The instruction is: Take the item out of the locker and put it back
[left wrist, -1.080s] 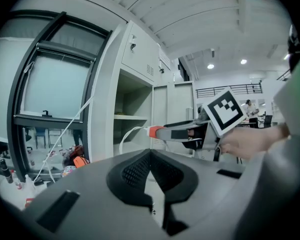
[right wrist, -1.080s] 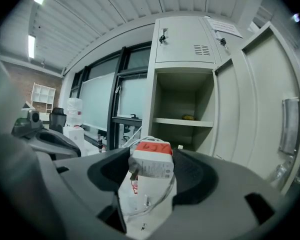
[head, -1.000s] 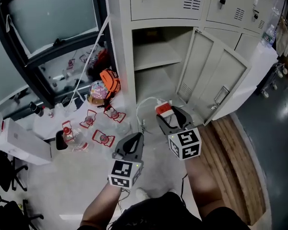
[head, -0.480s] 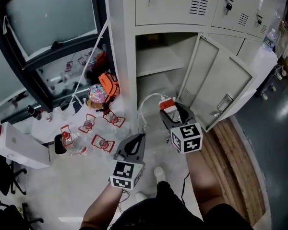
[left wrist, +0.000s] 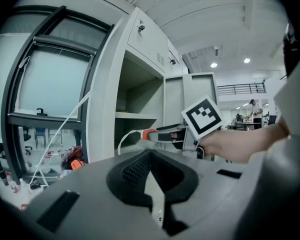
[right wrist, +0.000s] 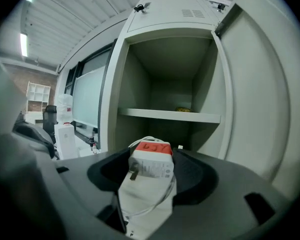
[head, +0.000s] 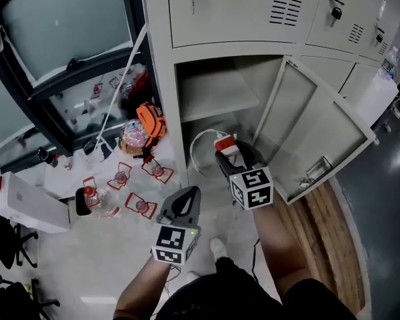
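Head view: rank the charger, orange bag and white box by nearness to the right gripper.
1. The charger, held by the right gripper.
2. The orange bag, on the floor to the left.
3. The white box, far left.

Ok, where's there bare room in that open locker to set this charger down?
Shelf bare at front and left; a small yellowish thing sits back right. The compartment under it looks free. Floor left of the locker is crowded with bottles.
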A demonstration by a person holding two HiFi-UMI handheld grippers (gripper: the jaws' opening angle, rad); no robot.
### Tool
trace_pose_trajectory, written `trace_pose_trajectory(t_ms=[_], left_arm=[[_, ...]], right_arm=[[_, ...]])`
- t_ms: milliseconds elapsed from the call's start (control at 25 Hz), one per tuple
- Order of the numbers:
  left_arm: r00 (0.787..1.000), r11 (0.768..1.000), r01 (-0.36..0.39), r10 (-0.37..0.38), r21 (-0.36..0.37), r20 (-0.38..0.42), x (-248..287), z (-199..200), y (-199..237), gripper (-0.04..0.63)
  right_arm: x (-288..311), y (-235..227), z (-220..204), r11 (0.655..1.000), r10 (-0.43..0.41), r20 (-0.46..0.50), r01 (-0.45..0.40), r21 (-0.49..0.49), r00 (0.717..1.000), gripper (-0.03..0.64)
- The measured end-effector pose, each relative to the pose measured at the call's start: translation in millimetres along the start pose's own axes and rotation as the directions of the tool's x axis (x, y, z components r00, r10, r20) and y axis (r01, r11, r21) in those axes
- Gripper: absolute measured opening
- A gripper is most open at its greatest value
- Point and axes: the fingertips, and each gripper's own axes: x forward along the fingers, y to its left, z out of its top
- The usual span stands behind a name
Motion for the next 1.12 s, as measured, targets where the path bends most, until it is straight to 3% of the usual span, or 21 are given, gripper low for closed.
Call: trace_pose_trajectory(t_ms=[760, 1120], left_arm=[[0.996, 0.998, -0.057, 0.056, -0.025, -0.066, 74, -11, 23, 0.003], [0.995, 0.996, -0.083, 0.081, -0.034, -0.055, 87, -11, 25, 0.003]], right_arm=[[116, -35, -48, 0.996, 0.088, -0.115, -0.088, 0.005, 0.989, 0.267], [143, -39, -71, 0.992, 0.116, -0.202, -0.125, -0.028, 0.972, 0.268]])
